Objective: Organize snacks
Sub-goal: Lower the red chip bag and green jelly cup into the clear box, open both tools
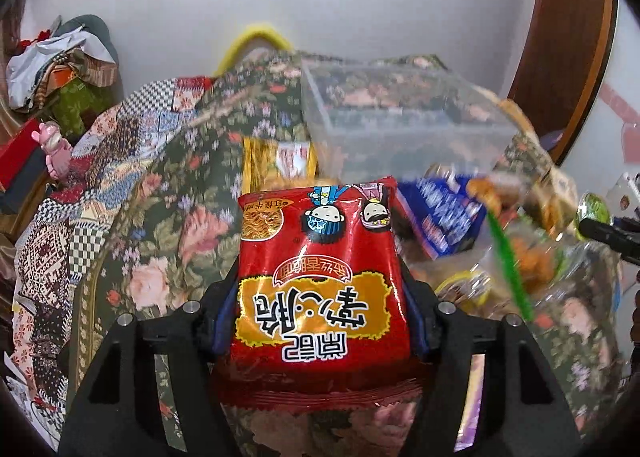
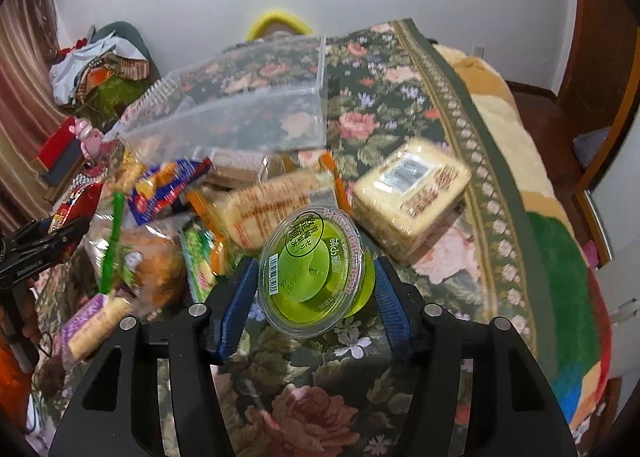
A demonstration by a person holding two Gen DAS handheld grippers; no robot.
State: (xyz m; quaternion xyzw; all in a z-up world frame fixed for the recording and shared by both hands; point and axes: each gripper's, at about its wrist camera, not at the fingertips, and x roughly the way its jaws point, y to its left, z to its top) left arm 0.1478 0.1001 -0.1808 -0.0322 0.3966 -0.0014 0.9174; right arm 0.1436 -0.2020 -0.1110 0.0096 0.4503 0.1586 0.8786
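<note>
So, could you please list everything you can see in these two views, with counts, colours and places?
noodle packet: one, red and yellow, between the left gripper's fingers
jelly cup: one, green with a clear lid, between the right gripper's fingers
plastic box: one, clear, apparently empty, behind the snack pile
snack pile: several packets, mixed colours, left of the jelly cup
cake pack: one, pale yellow, right of the pile
floral cloth: one, dark green with pink roses, under everything
pink toy: one, far left
clothes heap: one, mixed colours, far left by the wall
left hand-held gripper: one, black with blue pads, shut on the noodle packet
right hand-held gripper: one, black with blue pads, shut on the jelly cup
</note>
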